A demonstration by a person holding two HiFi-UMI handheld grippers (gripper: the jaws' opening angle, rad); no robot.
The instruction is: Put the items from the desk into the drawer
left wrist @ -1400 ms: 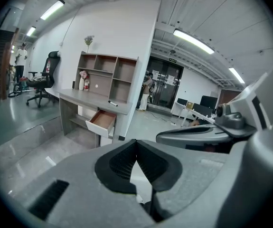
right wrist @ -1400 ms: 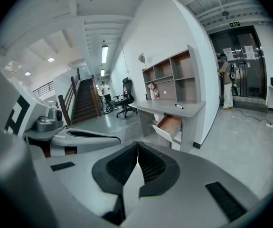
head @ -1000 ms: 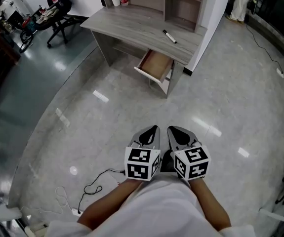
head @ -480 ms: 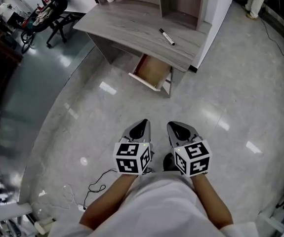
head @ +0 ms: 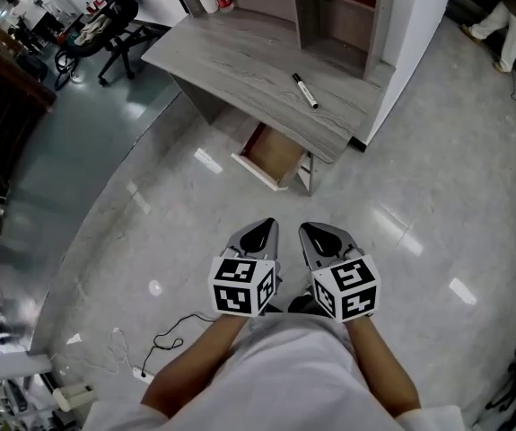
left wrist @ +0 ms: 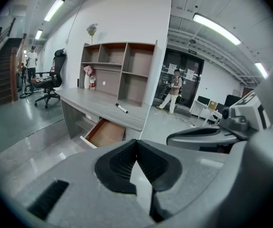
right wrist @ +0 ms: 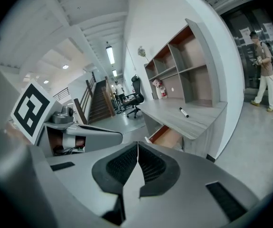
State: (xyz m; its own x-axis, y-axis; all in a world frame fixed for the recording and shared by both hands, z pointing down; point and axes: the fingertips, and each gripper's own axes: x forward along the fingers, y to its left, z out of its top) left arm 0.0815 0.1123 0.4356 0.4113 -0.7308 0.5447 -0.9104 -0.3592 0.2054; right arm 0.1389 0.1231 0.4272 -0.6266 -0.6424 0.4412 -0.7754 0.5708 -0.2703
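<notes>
I read left gripper [head: 265, 231] jaws pressed together, gripping nothing, held over the floor | drawer [head: 274, 153] stands open under the desk [head: 240, 57], well ahead of me | marker [head: 305, 90] lies on the desktop, apart from both grippers | right gripper [head: 322, 234] jaws together too, empty.
</notes>
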